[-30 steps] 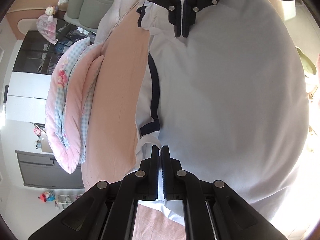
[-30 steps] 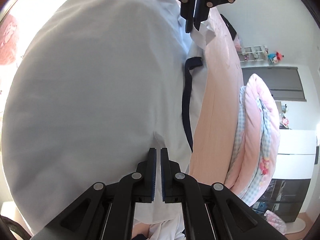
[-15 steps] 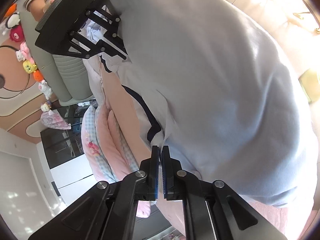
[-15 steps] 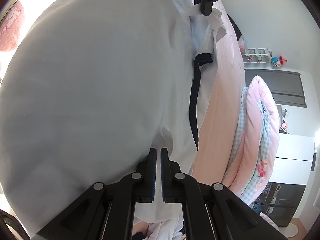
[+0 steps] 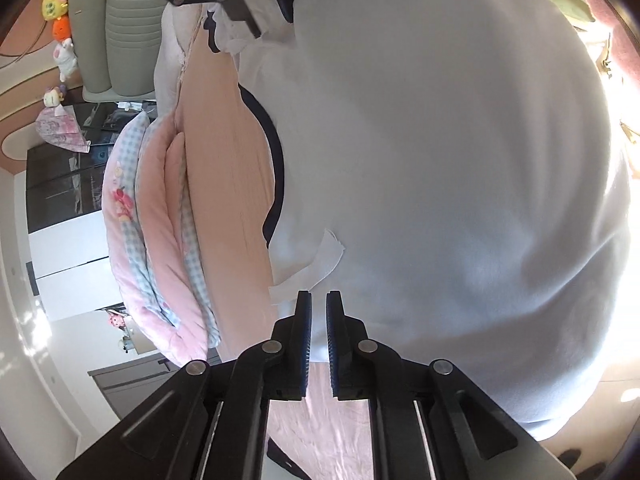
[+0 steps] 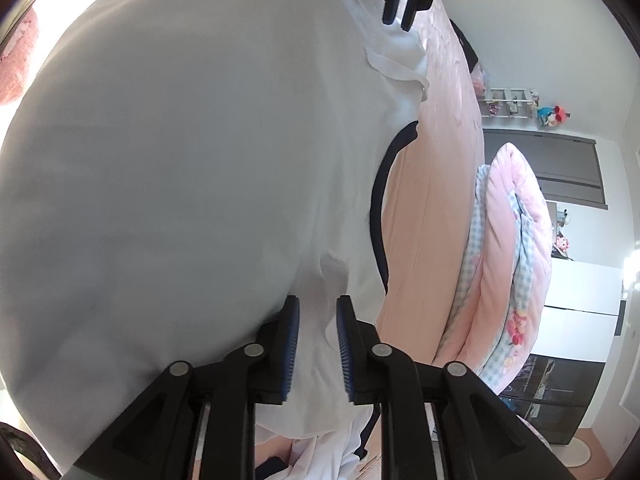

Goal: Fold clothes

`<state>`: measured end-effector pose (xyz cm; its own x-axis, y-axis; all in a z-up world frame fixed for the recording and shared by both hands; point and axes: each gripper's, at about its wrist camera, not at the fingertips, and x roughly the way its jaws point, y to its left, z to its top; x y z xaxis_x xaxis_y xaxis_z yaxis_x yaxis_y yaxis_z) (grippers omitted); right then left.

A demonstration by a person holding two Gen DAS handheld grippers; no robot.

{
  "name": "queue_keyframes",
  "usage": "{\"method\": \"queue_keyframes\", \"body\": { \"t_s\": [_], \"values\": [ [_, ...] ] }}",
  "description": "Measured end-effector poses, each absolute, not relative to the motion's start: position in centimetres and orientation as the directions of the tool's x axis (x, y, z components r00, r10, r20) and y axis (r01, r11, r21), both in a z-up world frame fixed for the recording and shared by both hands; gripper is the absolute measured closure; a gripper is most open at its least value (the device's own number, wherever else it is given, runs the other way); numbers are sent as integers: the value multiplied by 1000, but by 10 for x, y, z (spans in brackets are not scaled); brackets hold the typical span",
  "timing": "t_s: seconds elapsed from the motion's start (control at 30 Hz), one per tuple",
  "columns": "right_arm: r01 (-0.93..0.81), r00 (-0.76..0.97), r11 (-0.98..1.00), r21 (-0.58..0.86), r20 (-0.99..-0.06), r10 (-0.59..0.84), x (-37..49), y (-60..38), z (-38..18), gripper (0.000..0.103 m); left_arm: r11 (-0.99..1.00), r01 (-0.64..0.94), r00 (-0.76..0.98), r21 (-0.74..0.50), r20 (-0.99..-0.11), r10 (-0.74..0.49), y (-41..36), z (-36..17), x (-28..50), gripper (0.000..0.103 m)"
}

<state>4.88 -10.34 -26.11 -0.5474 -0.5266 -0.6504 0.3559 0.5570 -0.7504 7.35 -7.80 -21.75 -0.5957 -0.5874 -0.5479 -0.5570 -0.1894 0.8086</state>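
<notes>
Left gripper (image 5: 319, 300): jaws parted by a narrow gap, nothing between the pads; the tips sit just at the edge of the white garment (image 5: 440, 168). Right gripper (image 6: 318, 306): jaws spread wider, with white cloth lying in the gap but not pinched.

The garment is a pale white top with a dark navy trim band (image 5: 278, 168) curving along one edge. It lies spread flat on the pink bedsheet (image 5: 228, 184), smooth over most of its area, with a small loose white flap (image 5: 330, 254) near the left tips. A folded pink-and-blue checked quilt (image 5: 156, 236) lies on the bed beside it, apart from the garment.

Change from half a second ago: both grippers were then closed on the cloth; both have now released it, and the flap lies free ahead of the left tips.

No legible writing or brand marks are visible.
</notes>
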Motion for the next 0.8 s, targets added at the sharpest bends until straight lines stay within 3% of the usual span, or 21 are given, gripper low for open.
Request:
{"method": "queue_keyframes", "body": {
  "t_s": [0.03, 0.07, 0.13, 0.3, 0.8],
  "values": [
    [367, -545, 549, -751, -652, -527, 48, -105, -257, 69, -190, -555, -599, 810, -548, -585, -76, -217, 76, 78],
    [379, -543, 541, -751, -653, -528, 47, -106, -254, 62, -191, -553, -602, 811, -547, -582, -74, -217, 78, 58],
    [404, -536, 527, -748, -660, -526, 45, -108, -246, 53, -193, -549, -608, 813, -547, -576, -70, -217, 82, 37],
    [463, -522, 508, -726, -687, -506, 42, -106, -234, 44, -314, -491, -571, 812, -573, -589, -76, -202, 75, 34],
    [523, -583, 406, -750, -662, -471, 37, -93, -221, 40, -608, -134, -488, 782, -586, -647, -97, -162, 71, 32]
  ]
}}
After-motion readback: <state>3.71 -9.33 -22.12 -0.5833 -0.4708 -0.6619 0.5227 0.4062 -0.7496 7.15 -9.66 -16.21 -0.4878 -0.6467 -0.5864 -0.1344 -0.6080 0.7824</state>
